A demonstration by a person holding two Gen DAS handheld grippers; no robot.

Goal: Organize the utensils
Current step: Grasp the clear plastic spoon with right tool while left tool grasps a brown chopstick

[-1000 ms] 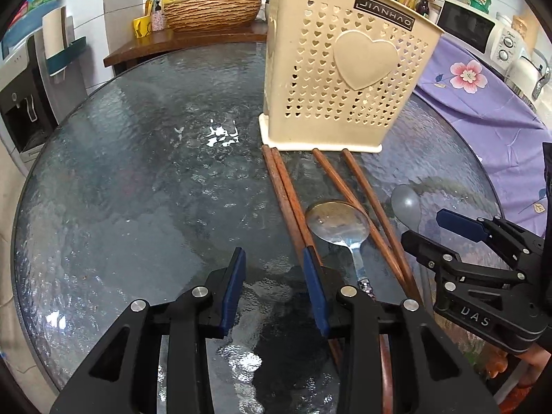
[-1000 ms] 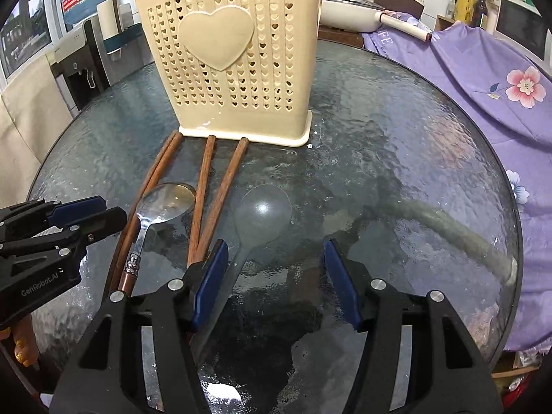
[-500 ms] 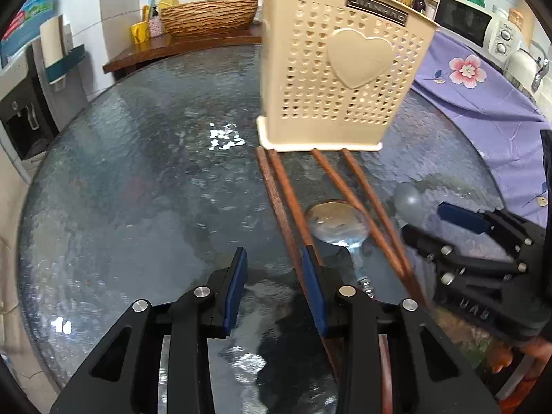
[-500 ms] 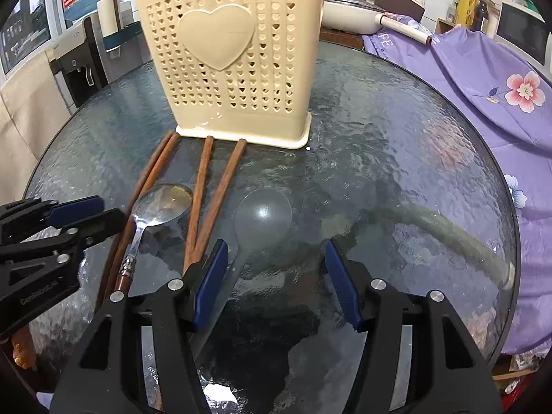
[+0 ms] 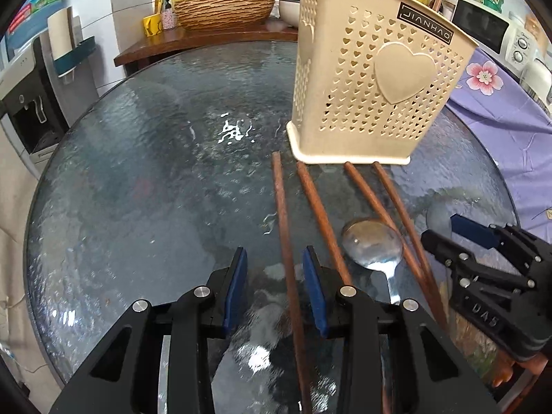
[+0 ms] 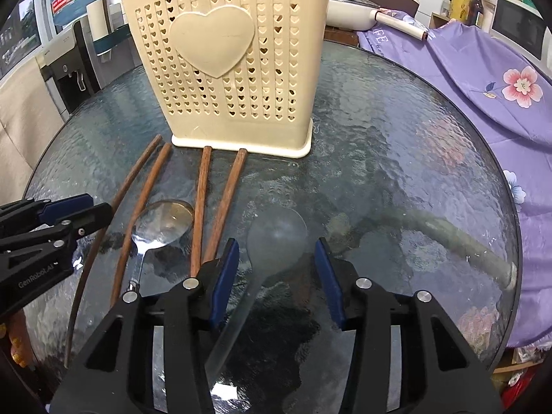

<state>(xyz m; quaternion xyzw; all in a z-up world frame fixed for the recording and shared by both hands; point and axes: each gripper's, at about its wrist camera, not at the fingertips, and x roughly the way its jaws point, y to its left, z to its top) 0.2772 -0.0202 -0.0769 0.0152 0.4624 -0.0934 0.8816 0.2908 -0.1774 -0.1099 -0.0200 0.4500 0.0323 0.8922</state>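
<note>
A cream heart-pattern utensil holder (image 5: 372,79) (image 6: 234,69) stands upright on the round glass table (image 5: 138,172). Several wooden chopsticks (image 5: 321,214) (image 6: 201,200) lie in front of it, with a metal spoon (image 5: 374,241) (image 6: 162,220) among them. My left gripper (image 5: 275,286) (image 6: 93,207) is open, and the leftmost chopstick (image 5: 284,227) runs between its fingers without touching the pads. A translucent spoon (image 6: 276,234) (image 5: 436,214) lies to the right of the chopsticks. My right gripper (image 6: 276,276) (image 5: 448,233) is closing around its handle, pads still apart from it.
A purple floral cloth (image 6: 483,86) drapes over the table's right side. Behind the table stands a wooden counter with a woven basin (image 5: 220,10), and a microwave (image 5: 483,27) sits behind the cloth. A water dispenser (image 5: 27,103) stands at the left.
The leftmost chopstick, earlier under my left gripper's right finger, now lies between the fingers and apart from its neighbour. My right gripper's jaws have narrowed around the translucent spoon's handle.
</note>
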